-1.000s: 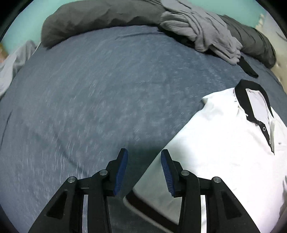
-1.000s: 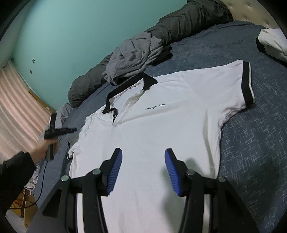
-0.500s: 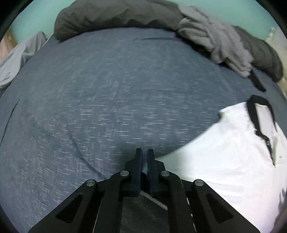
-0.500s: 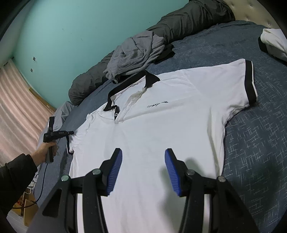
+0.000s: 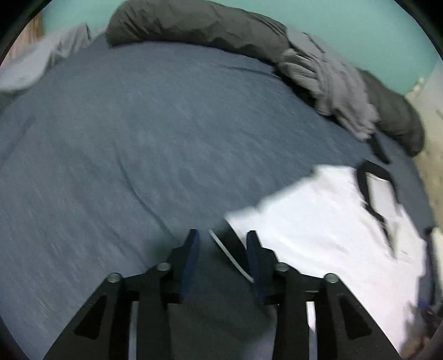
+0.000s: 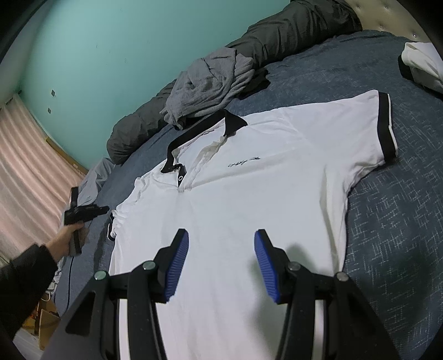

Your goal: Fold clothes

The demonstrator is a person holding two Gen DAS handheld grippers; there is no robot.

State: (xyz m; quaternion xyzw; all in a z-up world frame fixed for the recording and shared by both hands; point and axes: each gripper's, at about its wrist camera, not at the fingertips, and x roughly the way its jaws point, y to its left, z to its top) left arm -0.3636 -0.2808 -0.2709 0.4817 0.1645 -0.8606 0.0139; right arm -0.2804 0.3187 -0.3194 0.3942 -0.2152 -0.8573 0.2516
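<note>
A: Polo [image 6: 249,193], white knit with black collar and black-banded sleeves, lies flat, front up, on the bed [image 6: 401,221]. It fills the middle of the right wrist view.

B: And in the left view?

A: The polo sits in the lower right, blurred. One sleeve cuff [image 5: 229,249], a black band edged with a thin white stripe, lies between the left gripper's [image 5: 223,249] jaws.

B: Clamped on it?

A: No. Those jaws have just been opening; the ribbed blue pads [image 5: 191,260] stand apart with the cuff loose between them, nearer the right pad.

B: The right gripper [image 6: 221,257]?

A: Apart too, well spread, poised over the polo's lower front, nothing between its pads.

B: The bed's surface?

A: Blue-grey cloth with a pale flecked weave, a few shallow creases. Along the top runs a long, dark grey rolled duvet [image 5: 193,25], rumpled. A lighter grey crinkled garment [image 6: 210,85] is heaped against it, just above the collar.

B: Anything else?

A: A sleeved hand [image 6: 69,238] at the left edge of the right view grips the black handle. A folded white piece [image 6: 423,63] lies at the upper right. Teal wall [image 6: 110,55], pink curtain [image 6: 25,177] at the left.
</note>
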